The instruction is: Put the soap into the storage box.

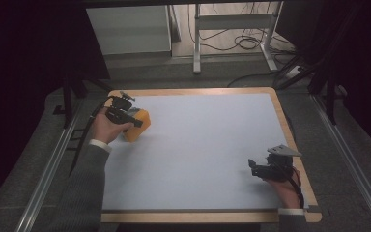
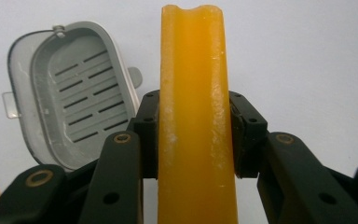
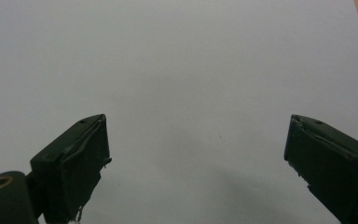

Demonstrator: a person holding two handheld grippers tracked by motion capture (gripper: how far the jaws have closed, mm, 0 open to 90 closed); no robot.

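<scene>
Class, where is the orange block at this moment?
The orange block is at the table's far left in the high view, clamped in the left gripper, beside a grey slotted tray.

An upright slab [image 2: 196, 116] was clamped between the left gripper's [image 2: 193, 135] fingers [image 2: 145, 123] at the tabletop's [image 1: 207, 145] far-left corner. A slotted tray [image 2: 72, 102] lay just beside it. The right gripper [image 1: 265, 169] was positioned near the right edge, well apart.
</scene>
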